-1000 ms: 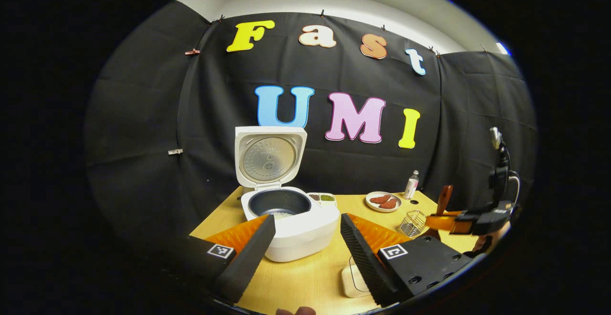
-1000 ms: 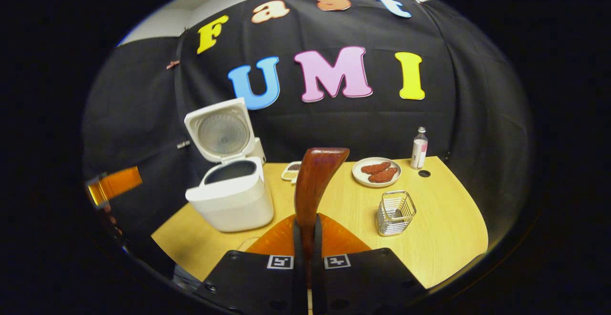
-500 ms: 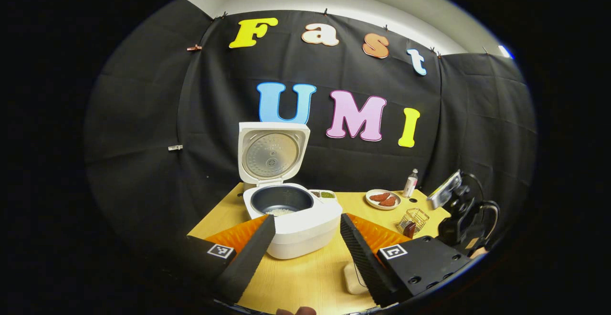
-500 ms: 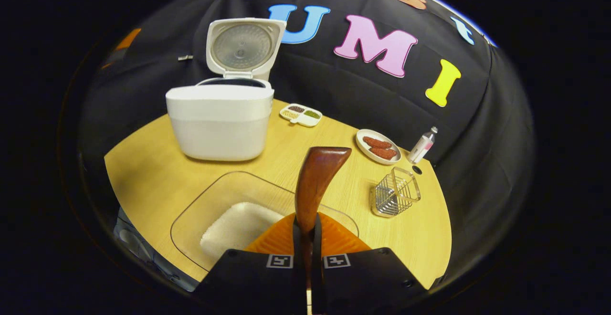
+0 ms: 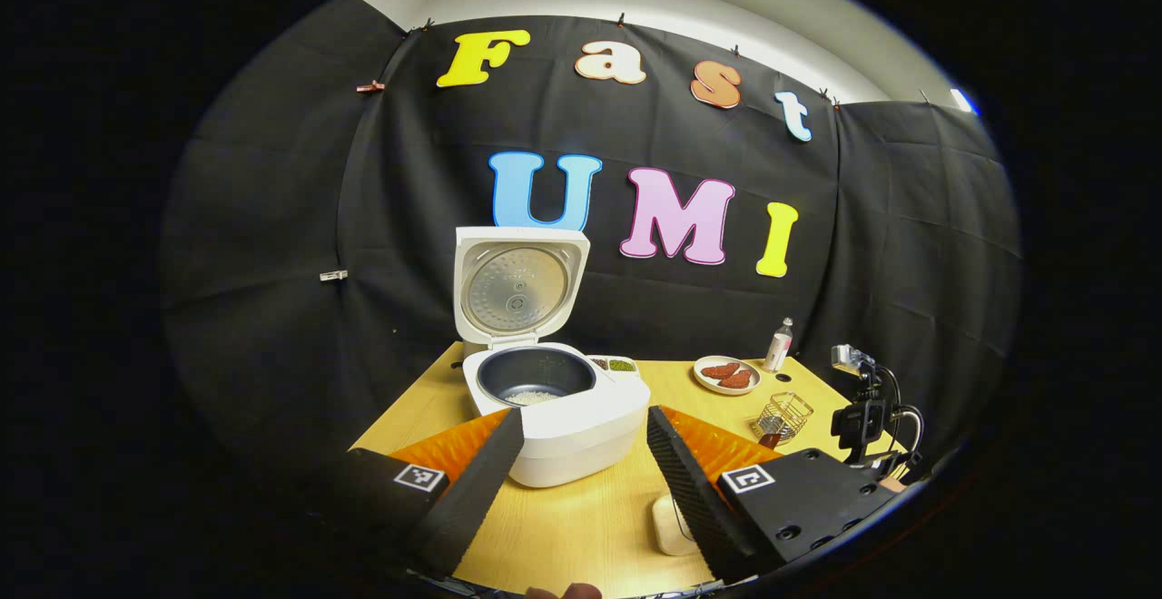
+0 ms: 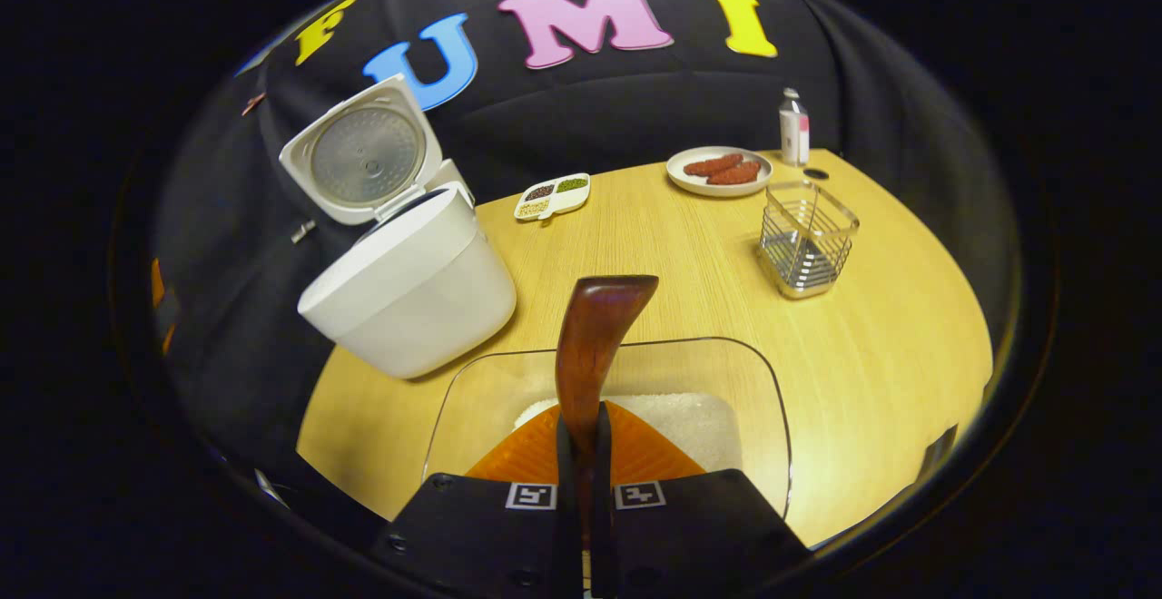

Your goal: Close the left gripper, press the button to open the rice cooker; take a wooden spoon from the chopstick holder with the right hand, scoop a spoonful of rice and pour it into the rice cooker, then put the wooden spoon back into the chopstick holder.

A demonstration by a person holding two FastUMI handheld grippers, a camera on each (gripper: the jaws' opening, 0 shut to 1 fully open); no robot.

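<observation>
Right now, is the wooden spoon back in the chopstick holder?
No: the right gripper grips the wooden spoon above the rice tray; the chopstick holder stands apart.

Wood, plastic, metal wire and clear plastic on a matt table

The wooden spoon [image 6: 595,345] is dark brown wood with a smooth, glossy polish. The table [image 6: 871,354] has a pale wood grain and looks matt. The rice cooker [image 6: 408,290] has a smooth white plastic body with a soft shine; the inside of its lid [image 5: 516,279] is dull grey metal, and its pot [image 5: 536,374] is dark and matt. The chopstick holder [image 6: 805,238] is shiny metal wire. The tray [image 6: 772,381] with rice is clear and glossy.
</observation>
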